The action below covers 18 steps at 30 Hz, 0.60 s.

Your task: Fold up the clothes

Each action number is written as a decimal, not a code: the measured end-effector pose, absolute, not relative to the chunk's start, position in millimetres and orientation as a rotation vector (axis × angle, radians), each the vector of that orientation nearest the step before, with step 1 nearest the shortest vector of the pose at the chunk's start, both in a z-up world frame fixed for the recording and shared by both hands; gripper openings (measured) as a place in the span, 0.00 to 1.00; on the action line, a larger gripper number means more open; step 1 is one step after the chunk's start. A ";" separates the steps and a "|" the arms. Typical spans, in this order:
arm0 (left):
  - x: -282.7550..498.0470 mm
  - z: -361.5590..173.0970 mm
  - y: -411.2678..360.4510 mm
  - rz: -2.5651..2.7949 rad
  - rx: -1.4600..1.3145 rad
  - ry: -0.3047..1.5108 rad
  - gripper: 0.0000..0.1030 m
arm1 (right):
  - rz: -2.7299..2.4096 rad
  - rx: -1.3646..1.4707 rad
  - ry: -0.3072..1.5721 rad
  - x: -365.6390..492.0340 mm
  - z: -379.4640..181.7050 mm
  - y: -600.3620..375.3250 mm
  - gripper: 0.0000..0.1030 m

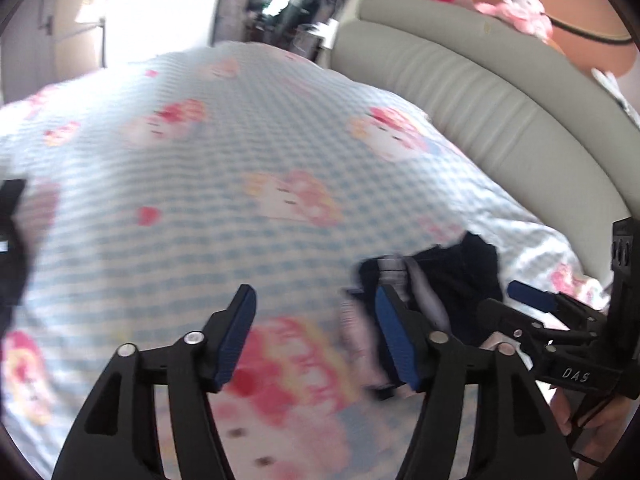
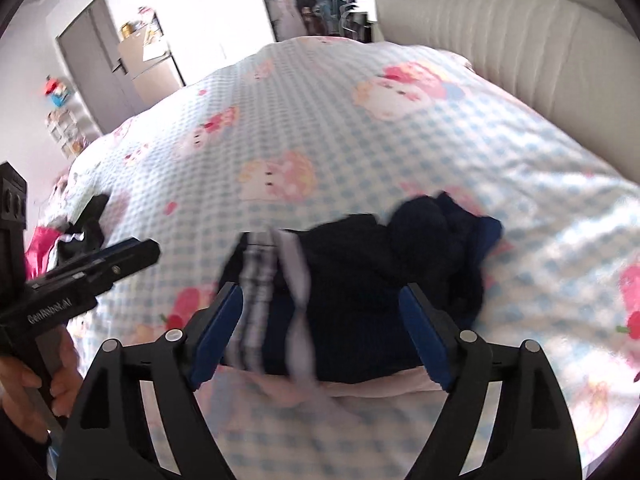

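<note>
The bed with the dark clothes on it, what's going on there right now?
A person is folding clothes on a bed covered in a blue checked cartoon-print cover, a handheld claw in each hand. Both the left claw and the right claw are open and empty. A bundled dark navy garment with a striped part lies on the cover in front of the right claw, held by neither.

A dark bundled garment [image 2: 360, 280] lies on the blue-checked bed [image 2: 360, 140].
</note>
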State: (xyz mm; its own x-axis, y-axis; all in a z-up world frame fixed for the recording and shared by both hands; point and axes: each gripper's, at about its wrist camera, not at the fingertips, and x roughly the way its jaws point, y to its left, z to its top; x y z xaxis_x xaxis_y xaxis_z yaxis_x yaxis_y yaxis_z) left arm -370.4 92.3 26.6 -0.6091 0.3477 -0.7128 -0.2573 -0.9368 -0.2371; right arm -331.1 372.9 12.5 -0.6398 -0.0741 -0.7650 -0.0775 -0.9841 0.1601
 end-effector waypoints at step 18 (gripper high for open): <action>-241.7 67.8 -99.2 2.964 -1.234 -0.314 0.82 | 2.964 -1.412 0.093 -292.0 36.7 174.6 0.87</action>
State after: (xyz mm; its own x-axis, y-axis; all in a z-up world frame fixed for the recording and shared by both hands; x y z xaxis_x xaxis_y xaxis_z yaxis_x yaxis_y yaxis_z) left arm -241.7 -99.2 67.8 -0.7041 -0.0030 -0.7101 0.1517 -0.9775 -0.1463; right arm -292.0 174.6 36.7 -0.6220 -0.1530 -0.7679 0.1047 -0.9882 0.1121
